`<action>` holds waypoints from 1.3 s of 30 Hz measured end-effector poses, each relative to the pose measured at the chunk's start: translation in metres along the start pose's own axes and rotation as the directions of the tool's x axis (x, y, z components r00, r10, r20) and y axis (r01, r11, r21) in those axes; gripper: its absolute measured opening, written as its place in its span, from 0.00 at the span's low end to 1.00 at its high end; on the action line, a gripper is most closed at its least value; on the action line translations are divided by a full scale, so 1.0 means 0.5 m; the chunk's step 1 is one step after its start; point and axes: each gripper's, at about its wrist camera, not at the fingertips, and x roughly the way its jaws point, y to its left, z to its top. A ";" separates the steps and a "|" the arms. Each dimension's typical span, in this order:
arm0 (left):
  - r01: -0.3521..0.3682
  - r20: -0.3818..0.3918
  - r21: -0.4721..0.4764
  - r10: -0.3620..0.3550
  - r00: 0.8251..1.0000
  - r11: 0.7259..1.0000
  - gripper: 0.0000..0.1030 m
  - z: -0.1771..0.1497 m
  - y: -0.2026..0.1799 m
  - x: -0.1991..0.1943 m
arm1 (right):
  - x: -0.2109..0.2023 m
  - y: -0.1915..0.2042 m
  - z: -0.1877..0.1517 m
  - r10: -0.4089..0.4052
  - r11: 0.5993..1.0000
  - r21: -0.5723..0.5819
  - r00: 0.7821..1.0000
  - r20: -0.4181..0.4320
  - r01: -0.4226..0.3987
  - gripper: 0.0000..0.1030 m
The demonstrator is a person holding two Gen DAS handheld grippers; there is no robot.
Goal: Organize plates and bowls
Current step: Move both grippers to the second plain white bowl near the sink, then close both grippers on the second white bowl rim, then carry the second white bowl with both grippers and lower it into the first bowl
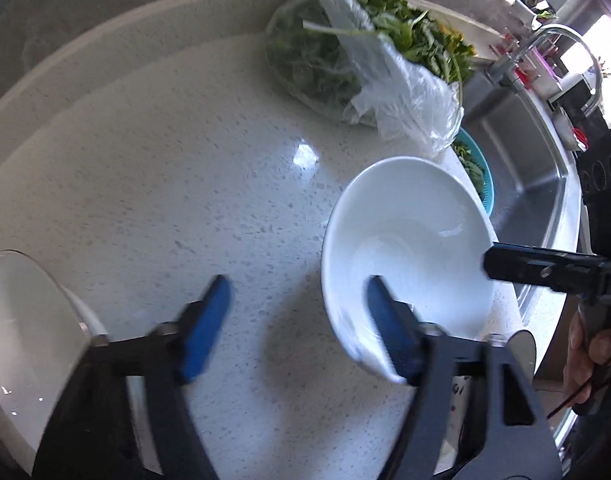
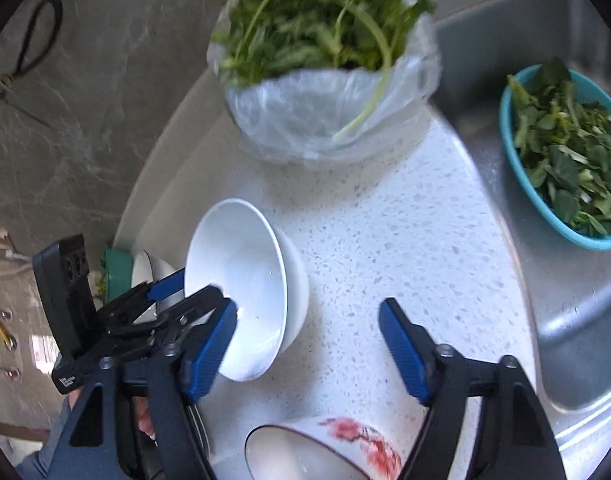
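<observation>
A plain white bowl point(image 1: 409, 240) point(image 2: 241, 280) stands tilted on the speckled white counter point(image 1: 165, 184). My left gripper point(image 1: 297, 328) is open; its right finger point(image 1: 389, 332) is inside the bowl against the near rim, its left finger outside. My right gripper point(image 2: 307, 344) is open and empty, its left finger point(image 2: 211, 348) at the bowl's rim. A white plate point(image 1: 21, 340) lies at the lower left of the left wrist view. A white bowl with a red flower pattern point(image 2: 325, 452) sits under my right gripper.
A plastic bag of leafy greens point(image 1: 369, 60) point(image 2: 325, 80) stands at the back of the counter. A steel sink point(image 1: 521, 168) point(image 2: 565, 300) lies to the right, holding a teal basket of greens point(image 2: 565, 152). A faucet point(image 1: 545, 48) is behind it.
</observation>
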 end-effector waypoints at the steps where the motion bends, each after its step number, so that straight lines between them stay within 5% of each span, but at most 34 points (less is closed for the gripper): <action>1: 0.001 -0.009 0.001 -0.001 1.000 1.000 0.40 0.001 0.001 0.008 | 0.011 0.003 0.002 -0.006 1.000 -0.012 1.000 -0.015 0.006 0.61; 9: 0.054 -0.027 -0.018 -0.055 0.998 0.998 0.29 0.002 0.016 0.038 | 0.058 -0.004 0.005 -0.002 1.000 -0.005 0.997 -0.072 0.002 0.51; 15: 0.088 -0.037 -0.004 -0.088 0.995 0.996 0.11 0.007 0.003 0.041 | 0.062 0.018 0.012 0.011 0.999 -0.044 0.997 -0.078 -0.015 0.19; 31: 0.093 0.012 0.014 -0.093 0.996 0.996 0.09 0.014 -0.019 -0.050 | 0.027 0.077 0.009 -0.019 0.998 -0.062 0.999 -0.039 0.017 0.16; 39: 0.106 0.050 -0.024 -0.105 0.993 0.994 0.09 -0.008 0.055 -0.148 | 0.016 0.188 0.015 -0.004 0.991 -0.135 0.999 -0.043 -0.001 0.16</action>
